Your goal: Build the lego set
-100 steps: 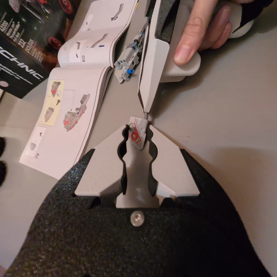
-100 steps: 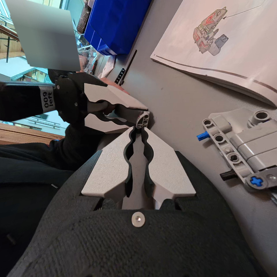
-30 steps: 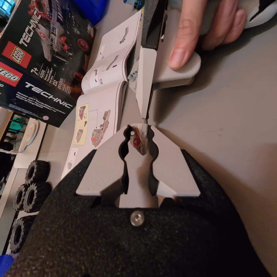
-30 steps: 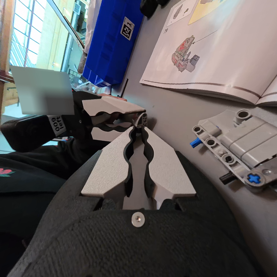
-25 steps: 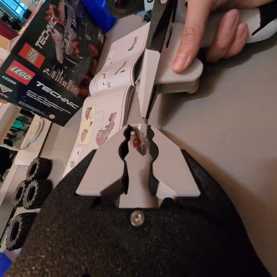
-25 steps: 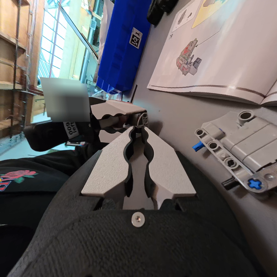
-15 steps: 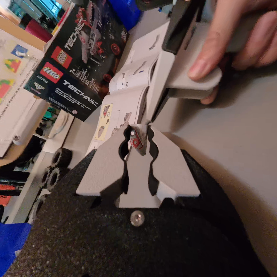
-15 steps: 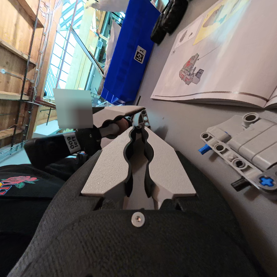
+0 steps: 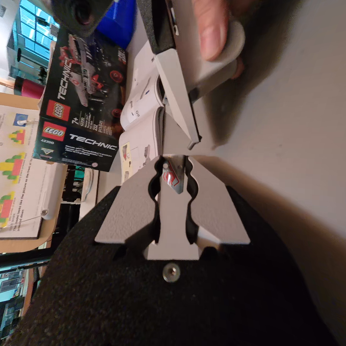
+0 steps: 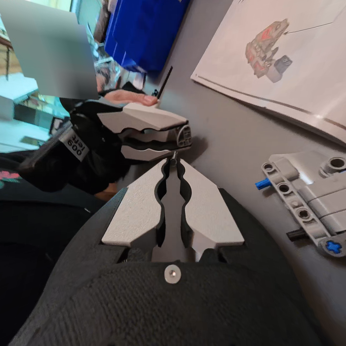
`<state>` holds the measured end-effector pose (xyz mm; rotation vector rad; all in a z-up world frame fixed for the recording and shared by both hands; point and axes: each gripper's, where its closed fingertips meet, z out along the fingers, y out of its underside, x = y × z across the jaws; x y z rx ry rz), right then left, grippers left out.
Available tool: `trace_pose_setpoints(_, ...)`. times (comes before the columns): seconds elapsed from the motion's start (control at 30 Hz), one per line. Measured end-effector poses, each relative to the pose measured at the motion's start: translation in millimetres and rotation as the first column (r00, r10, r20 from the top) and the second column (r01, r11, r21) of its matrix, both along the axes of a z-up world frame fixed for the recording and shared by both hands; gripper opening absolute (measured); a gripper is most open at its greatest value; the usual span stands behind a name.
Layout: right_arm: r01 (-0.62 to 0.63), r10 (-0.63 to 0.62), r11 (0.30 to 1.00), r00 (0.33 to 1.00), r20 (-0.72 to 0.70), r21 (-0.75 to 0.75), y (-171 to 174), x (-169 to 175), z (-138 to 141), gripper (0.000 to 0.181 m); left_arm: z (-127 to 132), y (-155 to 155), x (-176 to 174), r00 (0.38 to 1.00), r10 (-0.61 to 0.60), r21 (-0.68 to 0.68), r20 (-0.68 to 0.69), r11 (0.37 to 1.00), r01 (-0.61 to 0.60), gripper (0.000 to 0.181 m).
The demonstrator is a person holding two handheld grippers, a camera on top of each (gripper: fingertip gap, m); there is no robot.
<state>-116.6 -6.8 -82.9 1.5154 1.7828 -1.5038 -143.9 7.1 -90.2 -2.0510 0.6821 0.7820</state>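
My left gripper [image 9: 173, 159] is shut on a small grey panel piece with a red sticker [image 9: 173, 177]. In the right wrist view, the left gripper [image 10: 179, 137] holds that piece [image 10: 184, 138] above the grey table. My right gripper [image 10: 173, 163] is shut on a small grey pin [image 10: 174, 159] just under the left gripper's lower finger. In the left wrist view, the right gripper [image 9: 193, 143] is held by a hand and its tip is just above and to the right of the panel. A grey partial assembly with blue pins [image 10: 309, 202] lies on the table to the right.
The open instruction booklet [image 9: 142, 114] lies behind the grippers and also shows in the right wrist view [image 10: 280, 56]. The dark set box [image 9: 80, 104] stands at the left. A blue bin [image 10: 146, 31] and a thin black rod [image 10: 164, 82] are farther back. Both grippers' tips are close together, under 4 cm apart.
Both grippers have tilted and lifted. The right gripper's tip, earlier lined up on the panel's top edge, now sits off to its right. Both stay shut on their pieces.
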Motion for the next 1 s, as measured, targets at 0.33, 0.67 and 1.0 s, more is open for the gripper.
trace_pose_setpoints(0.33, -0.104, 0.209, 0.896, 0.956, -0.204, 0.431, -1.5, 7.9, -24.7, 0.007, -7.3, -2.1, 4.3, 0.999, -0.035, -0.049, -0.007, 0.998, 0.035, 0.021)
trace_pose_setpoints(0.67, 0.003, 0.255, 0.819, 0.894, -0.368, 0.574, -0.4, 9.5, -25.9, 0.013, -6.3, -2.2, 8.6, 0.998, -0.064, -0.052, -0.022, 0.997, 0.063, 0.021)
trace_pose_setpoints(1.0, 0.001, 0.308, 0.783, 0.868, -0.389, 0.623, -2.8, 3.1, -28.0, 0.006, -7.8, -3.5, 8.6, 0.996, -0.084, -0.040, -0.001, 0.996, 0.084, 0.021)
